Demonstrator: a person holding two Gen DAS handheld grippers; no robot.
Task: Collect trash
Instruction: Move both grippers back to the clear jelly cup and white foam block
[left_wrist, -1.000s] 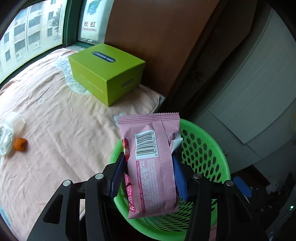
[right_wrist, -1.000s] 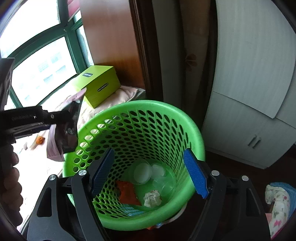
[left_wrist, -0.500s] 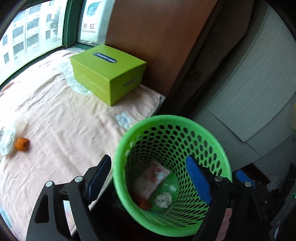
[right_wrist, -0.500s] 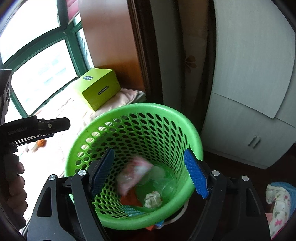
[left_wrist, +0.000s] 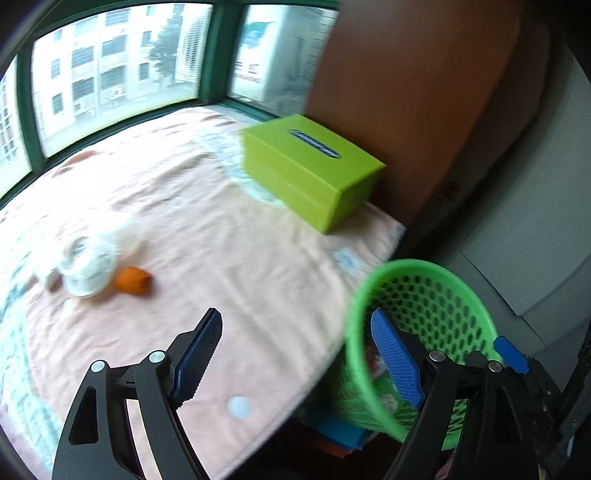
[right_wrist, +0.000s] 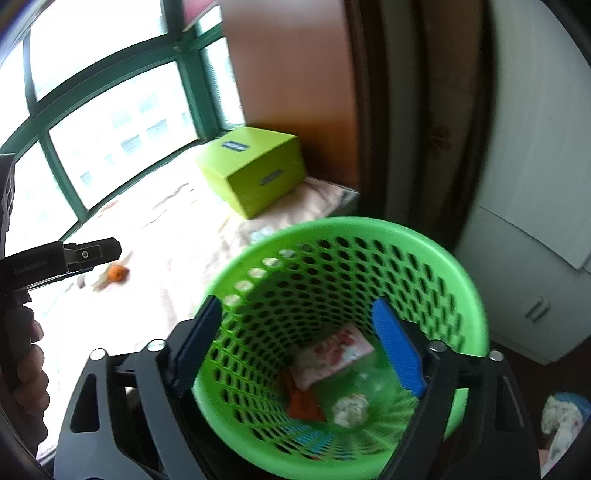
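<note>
A green mesh basket (right_wrist: 454, 280) stands beside the bed; it also shows in the left wrist view (left_wrist: 476, 306). Inside it lie a pink snack wrapper (right_wrist: 332, 354), a white crumpled wad (right_wrist: 351, 408) and an orange scrap (right_wrist: 303, 404). On the peach bedsheet (left_wrist: 221, 243) lie an orange piece (left_wrist: 132, 280) and a clear plastic cup (left_wrist: 86, 267). My left gripper (left_wrist: 299, 354) is open and empty over the bed edge; it also shows in the right wrist view (right_wrist: 92, 253). My right gripper (right_wrist: 299, 347) is open and empty above the basket.
A lime green box (left_wrist: 310, 170) sits at the bed's far corner by a brown wall panel (left_wrist: 399, 96). Windows (left_wrist: 110, 74) run along the far side. Grey cabinets (right_wrist: 532, 266) stand right of the basket. A cloth (right_wrist: 561, 421) lies on the floor at right.
The left gripper opened and dropped the pink wrapper into the basket, then swung left toward the bed. The right gripper stayed open over the basket.
</note>
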